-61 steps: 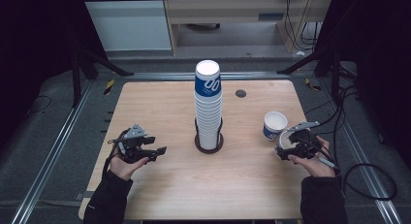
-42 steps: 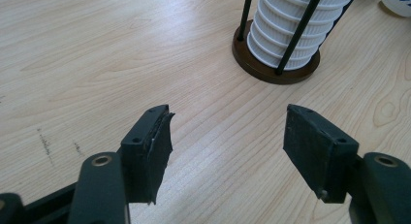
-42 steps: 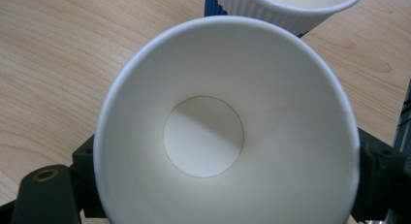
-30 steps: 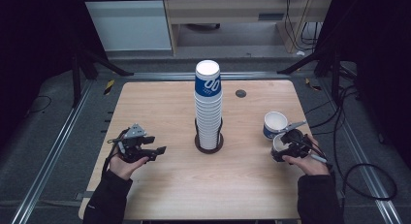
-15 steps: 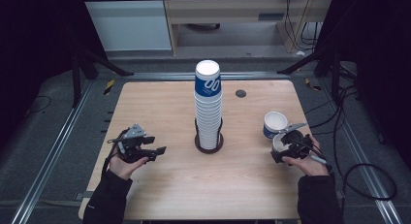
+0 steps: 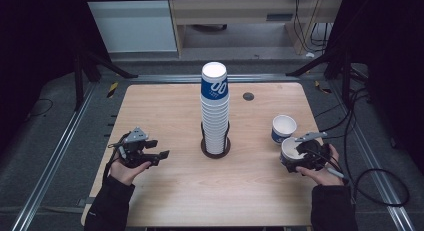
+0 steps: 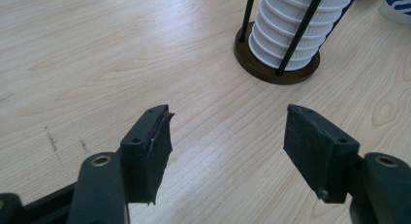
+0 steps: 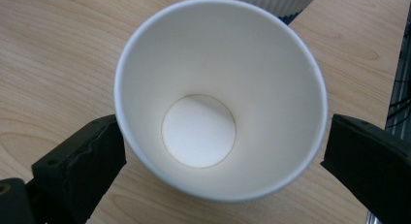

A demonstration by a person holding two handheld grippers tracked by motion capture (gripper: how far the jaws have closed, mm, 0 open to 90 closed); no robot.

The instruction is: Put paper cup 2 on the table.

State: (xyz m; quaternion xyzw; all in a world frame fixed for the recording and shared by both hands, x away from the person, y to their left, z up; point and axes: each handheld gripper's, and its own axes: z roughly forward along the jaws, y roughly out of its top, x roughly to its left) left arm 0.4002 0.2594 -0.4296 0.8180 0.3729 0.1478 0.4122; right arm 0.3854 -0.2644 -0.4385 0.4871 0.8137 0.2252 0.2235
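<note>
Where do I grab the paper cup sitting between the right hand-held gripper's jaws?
Pinch the cup across its upper wall, just under the rolled rim, coming from the person's side. It stands upright and tapers downward, and a second cup stands close behind. The right hand-held gripper, whose jaws have just been opening, straddles it.

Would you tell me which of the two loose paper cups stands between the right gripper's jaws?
The nearer cup, at the table's right edge, between the right gripper jaws; the other cup stands free behind it.
</note>
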